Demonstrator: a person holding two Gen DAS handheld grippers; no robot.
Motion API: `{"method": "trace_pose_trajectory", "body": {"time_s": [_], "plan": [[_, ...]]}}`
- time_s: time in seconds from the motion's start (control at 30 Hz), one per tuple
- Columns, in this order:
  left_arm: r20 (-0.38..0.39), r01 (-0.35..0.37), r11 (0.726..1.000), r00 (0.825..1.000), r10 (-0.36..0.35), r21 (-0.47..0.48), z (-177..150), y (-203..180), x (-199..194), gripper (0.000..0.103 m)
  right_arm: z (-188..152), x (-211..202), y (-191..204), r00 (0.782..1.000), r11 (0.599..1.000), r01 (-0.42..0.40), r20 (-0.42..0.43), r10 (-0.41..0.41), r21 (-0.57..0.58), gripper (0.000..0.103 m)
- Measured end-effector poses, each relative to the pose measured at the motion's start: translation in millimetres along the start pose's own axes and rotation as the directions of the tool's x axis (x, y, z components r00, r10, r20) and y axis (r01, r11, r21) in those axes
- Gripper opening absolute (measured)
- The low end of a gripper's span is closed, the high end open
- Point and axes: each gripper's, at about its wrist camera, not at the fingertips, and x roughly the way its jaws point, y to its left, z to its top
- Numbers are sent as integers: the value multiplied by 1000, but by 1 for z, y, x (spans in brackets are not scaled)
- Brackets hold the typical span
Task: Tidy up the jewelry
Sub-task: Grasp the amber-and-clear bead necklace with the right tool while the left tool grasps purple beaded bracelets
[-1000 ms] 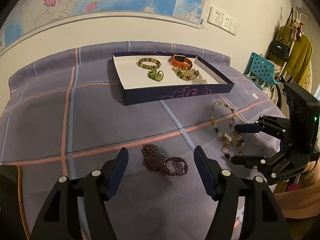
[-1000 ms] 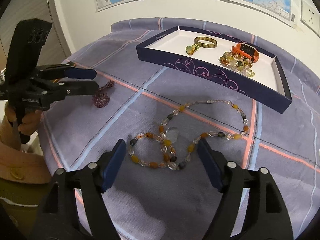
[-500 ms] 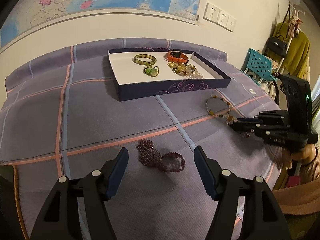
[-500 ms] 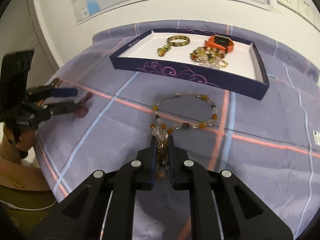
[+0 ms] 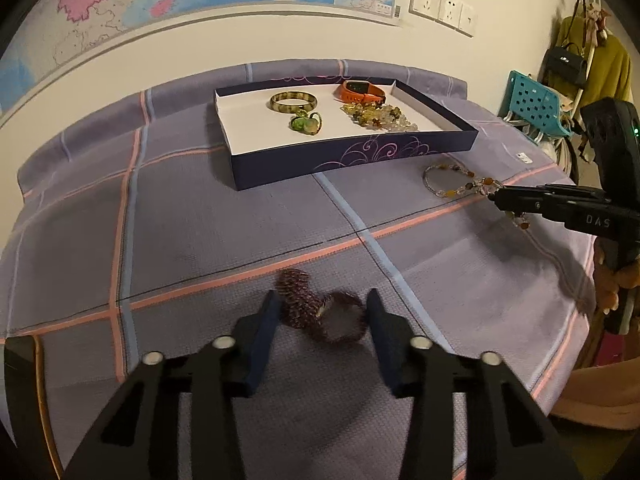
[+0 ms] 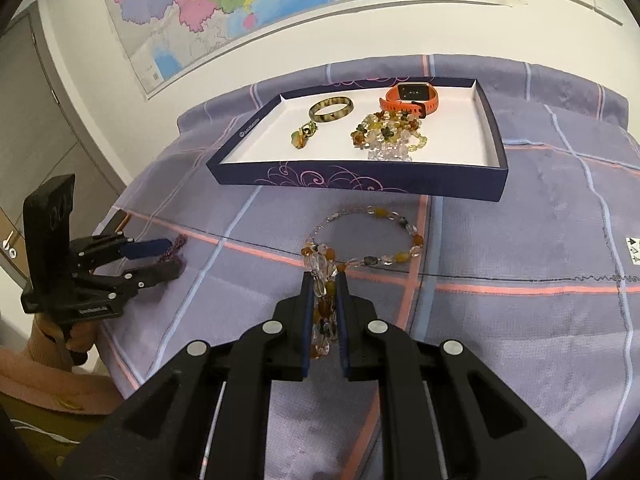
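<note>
Right claw (image 6: 324, 292) is clamped on the bead necklace (image 6: 370, 236), its loop lying ahead. Purple bracelets (image 5: 320, 312) are straddled by the left claw (image 5: 322, 316), fingers narrowly apart.

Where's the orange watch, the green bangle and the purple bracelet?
Orange watch (image 6: 412, 98), right wrist view, on its strap beside the face.
Green bangle (image 6: 331, 109), right wrist view, on its front rim.
Purple bracelet (image 5: 298, 304), left wrist view, on its bunched beads.

A necklace (image 6: 372, 240) of amber, clear and dark beads is bunched between the right tool (image 6: 324, 292) fingers, its loop lying ahead toward the navy tray (image 6: 360, 178). A dark purple beaded bracelet (image 5: 320, 312) lies coiled between the left tool (image 5: 322, 320) fingers.
</note>
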Motion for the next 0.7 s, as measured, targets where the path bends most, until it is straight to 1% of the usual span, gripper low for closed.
{"method": "trace_pose_trajectory", "body": {"time_s": [0.03, 0.07, 0.1, 0.17, 0.27, 0.33, 0.4, 0.5, 0.67, 0.7], "plan": [[0, -12, 1000, 1000, 12, -2, 0, 0, 0, 26, 0, 0, 0, 1000, 1000, -2, 2, 2, 0, 11], [-1, -16, 1000, 1000, 16, -5, 0, 1, -1, 16, 1, -1, 1, 1000, 1000, -6, 6, 6, 1, 11], [-3, -11, 1000, 1000, 11, -16, 0, 2, -1, 11, 1, -1, 1, 1000, 1000, -10, 10, 10, 1, 11], [-1, 8, 1000, 1000, -8, -30, 0, 4, -2, 9, 4, -4, 0, 999, 999, -29, 26, 29, 13, 11], [-1, 4, 999, 1000, -4, -41, 1, 4, -4, 8, 8, -11, 0, 997, 999, -48, 54, 47, 24, 11], [6, 15, 998, 1000, -15, -54, 2, 5, -6, 8, 12, -17, 0, 996, 998, -61, 73, 59, 27, 11], [29, 27, 998, 999, -25, -65, 4, 6, -10, 8, 18, -23, -1, 993, 997, -72, 98, 69, 31, 11], [61, 66, 994, 996, -61, -88, 11, 9, -17, 8, 25, -33, -1, 988, 996, -89, 128, 84, 32, 11], [96, 76, 992, 993, -66, -98, 22, 8, -26, 8, 36, -49, 0, 979, 994, -103, 177, 98, 23, 11], [106, 76, 993, 992, -66, -94, 25, 7, -28, 8, 38, -52, 2, 978, 995, -96, 187, 91, 16, 11]]}}
